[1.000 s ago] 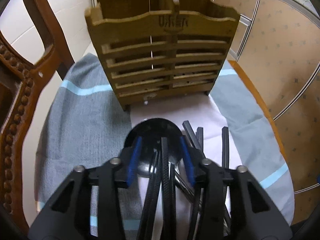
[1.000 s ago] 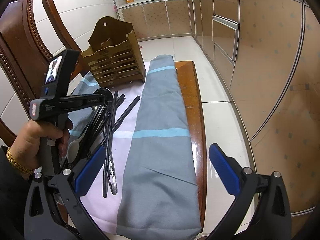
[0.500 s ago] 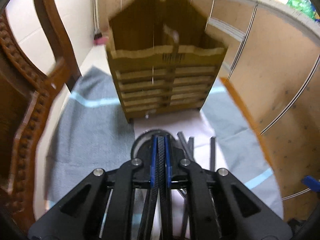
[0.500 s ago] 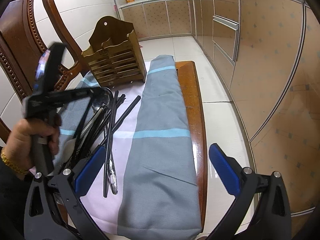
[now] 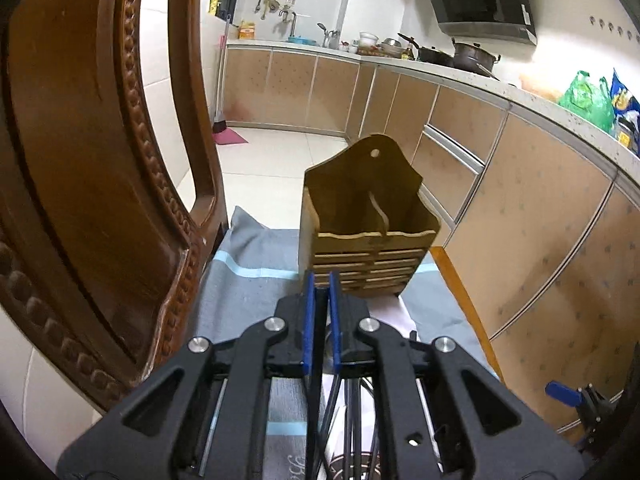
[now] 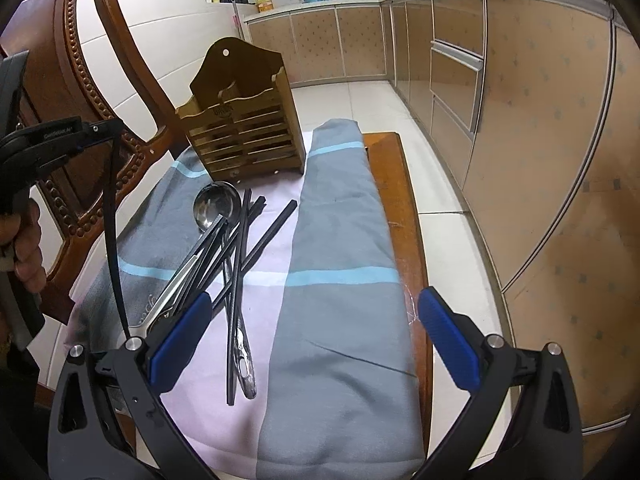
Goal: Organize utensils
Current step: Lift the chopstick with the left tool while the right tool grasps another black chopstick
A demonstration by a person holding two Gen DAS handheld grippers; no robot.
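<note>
Black chopstick hangs clamped in left tongs; right tongs gape; holder lettering unreadable.

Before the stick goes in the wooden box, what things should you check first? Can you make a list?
1. Left gripper shut on the chopstick: ok; one black stick hangs from it.
2. Chopstick lifted off the pile: ok for its top; its lower end is hidden behind the right gripper.
3. Holder standing upright on the cloth: ok.
4. Holder's two slots free: ok; the left view shows nothing inside.
5. Chopstick lined up over a slot: not ok; it hangs well to the holder's side, near the chair.
6. Right gripper out of the way: ok; open, holding nothing, near the table's front.
</note>
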